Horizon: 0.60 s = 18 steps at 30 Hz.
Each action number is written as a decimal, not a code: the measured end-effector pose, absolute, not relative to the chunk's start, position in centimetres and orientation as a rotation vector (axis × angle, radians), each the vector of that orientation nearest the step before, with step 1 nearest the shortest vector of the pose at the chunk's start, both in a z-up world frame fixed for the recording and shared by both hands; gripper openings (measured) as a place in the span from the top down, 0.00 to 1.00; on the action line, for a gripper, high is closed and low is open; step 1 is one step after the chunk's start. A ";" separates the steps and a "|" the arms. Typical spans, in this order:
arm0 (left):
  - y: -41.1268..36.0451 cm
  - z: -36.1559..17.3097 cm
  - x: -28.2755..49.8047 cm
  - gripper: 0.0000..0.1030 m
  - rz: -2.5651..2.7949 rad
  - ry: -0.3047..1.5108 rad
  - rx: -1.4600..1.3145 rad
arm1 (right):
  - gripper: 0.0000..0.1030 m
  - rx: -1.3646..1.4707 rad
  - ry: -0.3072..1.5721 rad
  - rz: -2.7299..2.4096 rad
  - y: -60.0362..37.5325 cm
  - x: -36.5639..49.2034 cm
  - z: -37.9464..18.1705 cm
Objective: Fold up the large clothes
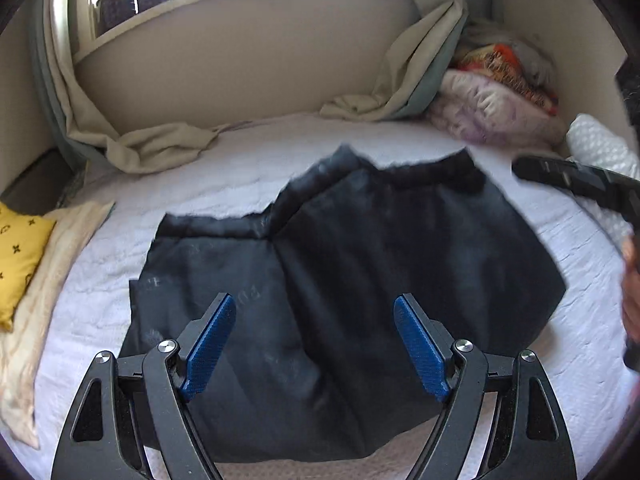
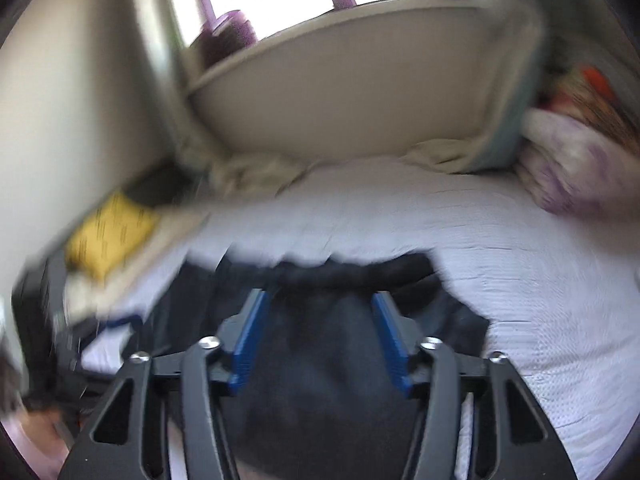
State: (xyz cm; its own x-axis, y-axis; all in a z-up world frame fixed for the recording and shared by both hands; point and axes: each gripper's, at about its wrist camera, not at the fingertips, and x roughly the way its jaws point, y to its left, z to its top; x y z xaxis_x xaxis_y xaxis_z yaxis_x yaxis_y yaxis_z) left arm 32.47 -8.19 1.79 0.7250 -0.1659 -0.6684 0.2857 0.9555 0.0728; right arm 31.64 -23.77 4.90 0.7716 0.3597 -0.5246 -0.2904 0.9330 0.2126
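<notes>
Item: black garment [image 1: 360, 248], spread on the white bedspread [image 1: 560, 380], below and ahead of both my tools. My left gripper [image 1: 314, 344]: jaws wide apart, nothing between the blue pads [image 1: 210, 344]. My right gripper [image 2: 318, 344]: jaws parted, empty, above the garment's gathered edge. Condition: dark, creased, partly folded, edges uneven; right view blurred.
</notes>
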 end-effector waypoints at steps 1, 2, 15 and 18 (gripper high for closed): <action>-7.8 1.3 33.0 0.18 -0.229 0.735 0.160 | 0.62 0.060 0.611 0.372 -22.0 31.3 4.4; -7.3 1.1 33.4 0.18 -0.211 0.744 0.144 | 0.64 0.002 0.625 0.381 -20.4 31.1 3.9; 1.7 -6.7 40.0 0.25 0.074 0.974 0.035 | 0.70 -0.143 0.846 0.085 -22.0 37.7 -5.2; 3.4 -8.1 40.3 0.25 0.074 0.988 -0.018 | 0.73 -0.113 0.884 0.070 -23.9 38.5 -6.6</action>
